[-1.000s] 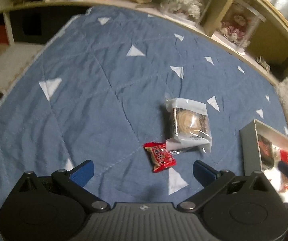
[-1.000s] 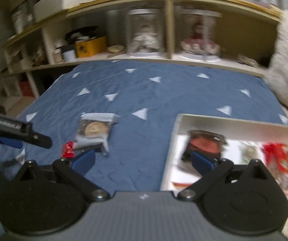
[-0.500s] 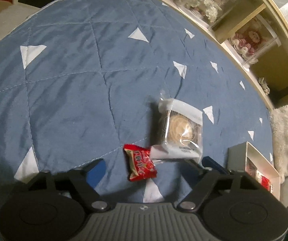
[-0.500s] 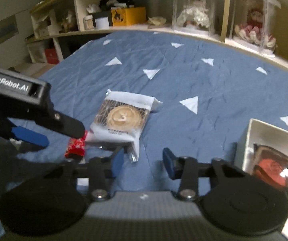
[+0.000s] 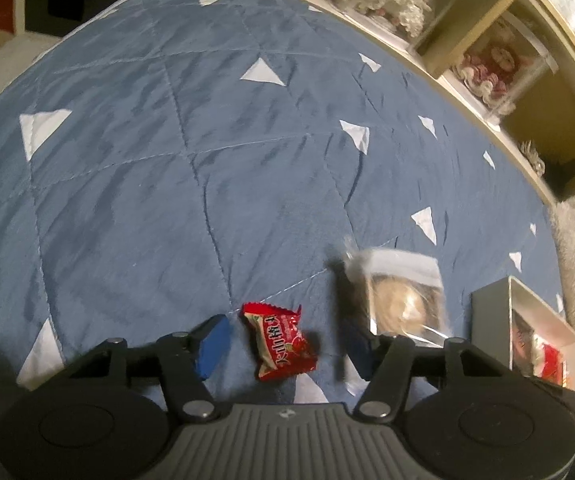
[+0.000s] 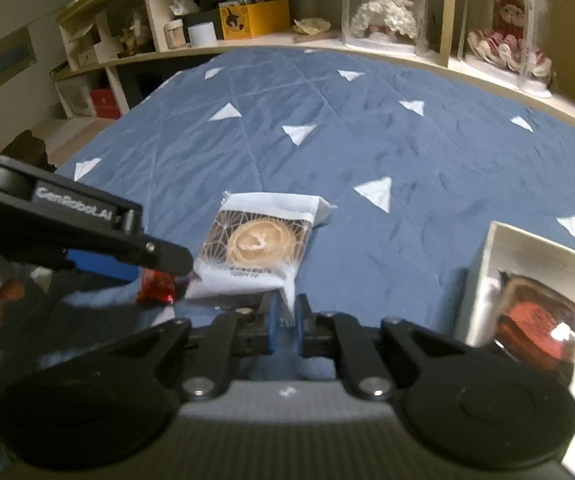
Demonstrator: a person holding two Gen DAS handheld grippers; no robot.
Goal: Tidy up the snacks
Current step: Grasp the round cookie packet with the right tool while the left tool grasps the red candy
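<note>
Low in the right wrist view, the right gripper was clamped on the near corner of the cookie packet, seemingly to lift it toward the white box at right; the packet was clear-windowed, white-edged, with a round tan cookie inside, lying on the blue quilt; the left gripper straddled the red candy wrapper at bottom centre, jaws closing, pads not yet touching it.

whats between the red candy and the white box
The clear-wrapped cookie packet lies between the red candy and the white box, seen in the left wrist view.
</note>
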